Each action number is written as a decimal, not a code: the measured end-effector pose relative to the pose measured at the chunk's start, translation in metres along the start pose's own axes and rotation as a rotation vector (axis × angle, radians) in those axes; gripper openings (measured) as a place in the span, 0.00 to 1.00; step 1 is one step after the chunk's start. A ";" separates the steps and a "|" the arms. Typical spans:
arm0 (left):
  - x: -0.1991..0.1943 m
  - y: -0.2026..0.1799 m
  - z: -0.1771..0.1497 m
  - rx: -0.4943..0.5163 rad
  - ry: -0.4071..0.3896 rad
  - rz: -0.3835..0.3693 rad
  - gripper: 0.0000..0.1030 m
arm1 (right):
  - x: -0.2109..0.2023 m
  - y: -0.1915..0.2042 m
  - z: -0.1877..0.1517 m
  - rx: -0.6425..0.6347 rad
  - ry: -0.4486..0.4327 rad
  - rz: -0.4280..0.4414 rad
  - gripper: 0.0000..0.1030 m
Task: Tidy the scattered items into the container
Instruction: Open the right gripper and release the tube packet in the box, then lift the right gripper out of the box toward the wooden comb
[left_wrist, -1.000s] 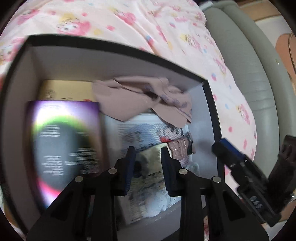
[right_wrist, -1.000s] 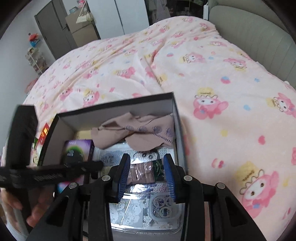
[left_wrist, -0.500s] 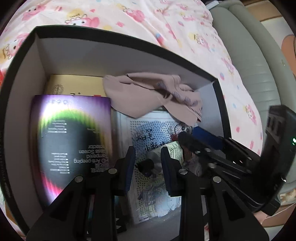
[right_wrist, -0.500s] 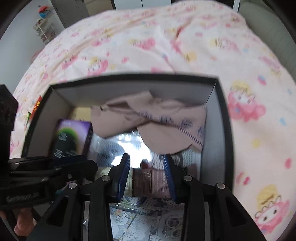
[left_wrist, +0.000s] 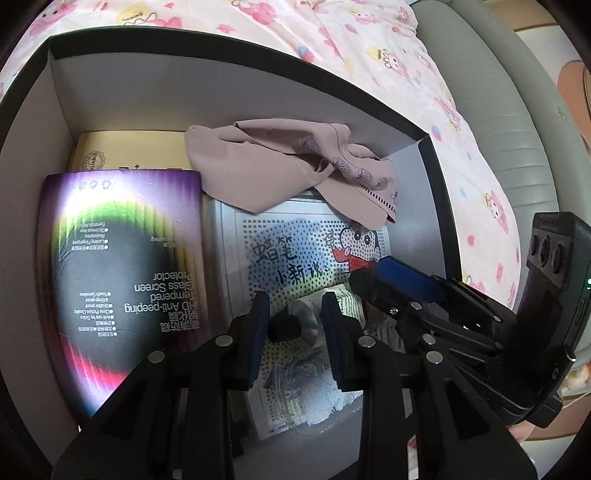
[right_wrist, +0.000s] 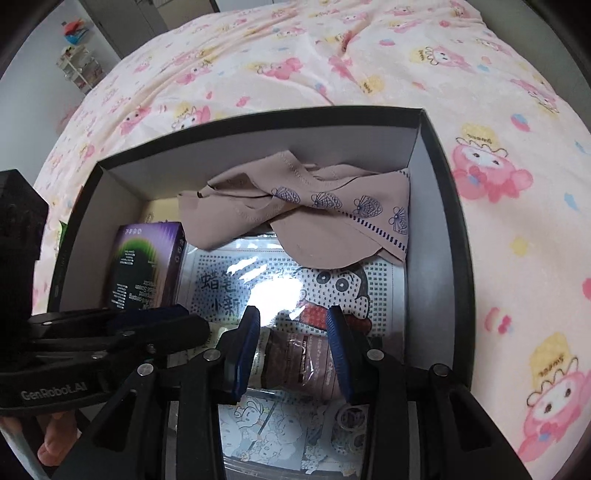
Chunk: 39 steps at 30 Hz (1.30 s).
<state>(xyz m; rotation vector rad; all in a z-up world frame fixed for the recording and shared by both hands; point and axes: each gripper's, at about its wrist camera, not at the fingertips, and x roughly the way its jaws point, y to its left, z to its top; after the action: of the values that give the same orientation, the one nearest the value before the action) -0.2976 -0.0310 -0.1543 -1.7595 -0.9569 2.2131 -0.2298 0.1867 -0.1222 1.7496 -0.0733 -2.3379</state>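
A black-rimmed box (left_wrist: 236, 66) (right_wrist: 454, 229) with white walls lies on the bed. Inside are a purple screen-protector box (left_wrist: 122, 280) (right_wrist: 144, 266), a beige cloth (left_wrist: 288, 166) (right_wrist: 295, 206) and a cartoon sheet pack (left_wrist: 295, 254) (right_wrist: 229, 280). My left gripper (left_wrist: 295, 317) (right_wrist: 192, 321) is low over the pack and shut on a small black and grey item (left_wrist: 291, 325). My right gripper (right_wrist: 293, 332) (left_wrist: 369, 275) reaches in from the right, shut on a brown packet (right_wrist: 299, 358).
A yellow carton (left_wrist: 125, 151) lies behind the purple box. The pink cartoon-print quilt (right_wrist: 332, 55) surrounds the box, with a grey padded headboard (left_wrist: 509, 122) to the right. A person's fingers (right_wrist: 55, 439) hold the left gripper's handle. Grey cupboards stand far back.
Both grippers have sunk deeper into the box with their items still held. The right gripper came in from the right edge to beside the left gripper.
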 end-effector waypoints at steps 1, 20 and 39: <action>0.002 -0.004 0.000 0.016 0.003 0.003 0.27 | -0.003 -0.001 -0.001 0.005 -0.010 -0.004 0.32; -0.005 0.001 -0.011 0.030 0.009 0.029 0.27 | -0.029 0.006 -0.013 -0.008 -0.093 -0.118 0.32; -0.090 -0.024 -0.078 0.249 -0.295 0.140 0.49 | -0.087 0.025 -0.074 0.151 -0.308 -0.114 0.40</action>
<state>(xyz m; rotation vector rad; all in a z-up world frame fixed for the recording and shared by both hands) -0.2057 -0.0273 -0.0751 -1.4598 -0.5851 2.6007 -0.1328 0.1866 -0.0577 1.4737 -0.2097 -2.7329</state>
